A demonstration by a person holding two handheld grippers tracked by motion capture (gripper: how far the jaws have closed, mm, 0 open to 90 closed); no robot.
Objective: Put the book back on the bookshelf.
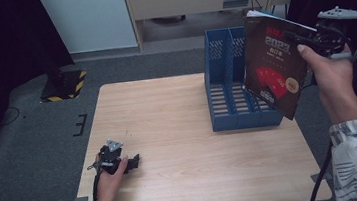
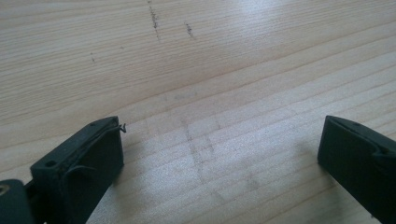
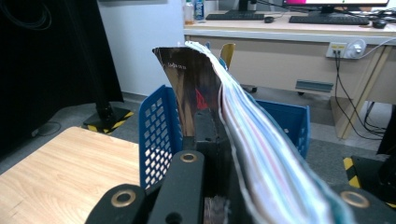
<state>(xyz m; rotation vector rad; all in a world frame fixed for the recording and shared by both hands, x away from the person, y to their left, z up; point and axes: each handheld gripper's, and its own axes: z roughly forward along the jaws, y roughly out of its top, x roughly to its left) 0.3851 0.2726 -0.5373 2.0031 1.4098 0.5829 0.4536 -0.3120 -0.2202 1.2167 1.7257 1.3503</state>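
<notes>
**Book clamped, held up over file rack**

Right gripper (image 1: 321,35) pinching dark-covered book (image 1: 275,70) by its edge, held in the air above and in front of blue file rack (image 1: 227,100); likely lined up for dropping into a slot. Cover upright, facing the table.

Left gripper (image 1: 133,161) parked on wooden table (image 1: 179,130), jaws spread, nothing between. Probably just out of the way.

Right gripper view: page edges (image 3: 261,154) bowing sideways past the clamp, rack behind. High view: cover print, all slots empty. Left gripper view: bare table grain (image 2: 210,93).
</notes>
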